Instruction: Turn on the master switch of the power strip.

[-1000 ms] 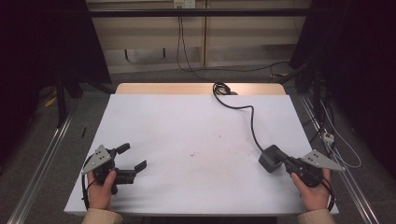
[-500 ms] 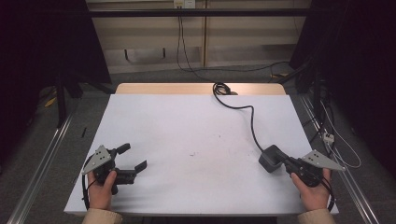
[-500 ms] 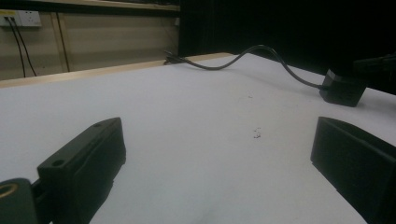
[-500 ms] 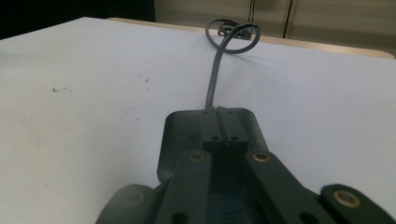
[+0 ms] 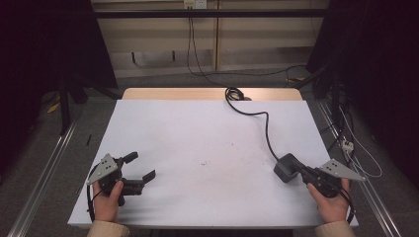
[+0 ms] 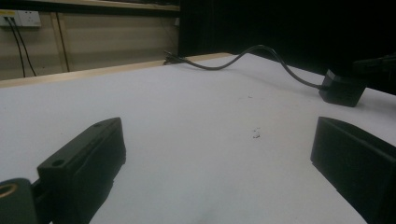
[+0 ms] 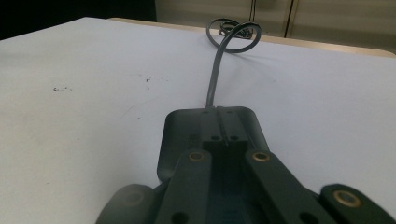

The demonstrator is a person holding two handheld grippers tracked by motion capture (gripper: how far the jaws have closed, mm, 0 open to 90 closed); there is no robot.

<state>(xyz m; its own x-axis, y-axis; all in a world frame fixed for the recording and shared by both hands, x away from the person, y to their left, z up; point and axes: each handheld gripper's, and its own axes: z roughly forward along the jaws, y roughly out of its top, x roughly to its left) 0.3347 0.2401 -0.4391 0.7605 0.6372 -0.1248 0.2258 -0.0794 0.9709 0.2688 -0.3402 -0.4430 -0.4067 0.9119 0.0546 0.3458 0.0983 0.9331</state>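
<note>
While I look down from the high view, my left gripper (image 5: 140, 167) rests on the white table (image 5: 197, 138) with its jaws spread on nothing, and my right gripper (image 5: 298, 172) lies against the black adapter (image 5: 286, 167) at the table's right side. In the left gripper view the adapter (image 6: 341, 88) sits far right, its cable (image 6: 243, 55) trailing back. In the right gripper view my jaws are pressed together over the adapter (image 7: 182, 130)

The white table (image 5: 197, 133) lies bare across the left and centre of the high view. A black cord (image 5: 262, 121) crosses the upper right down to the power adapter (image 5: 285, 167) at lower right, blocking passage there.
</note>
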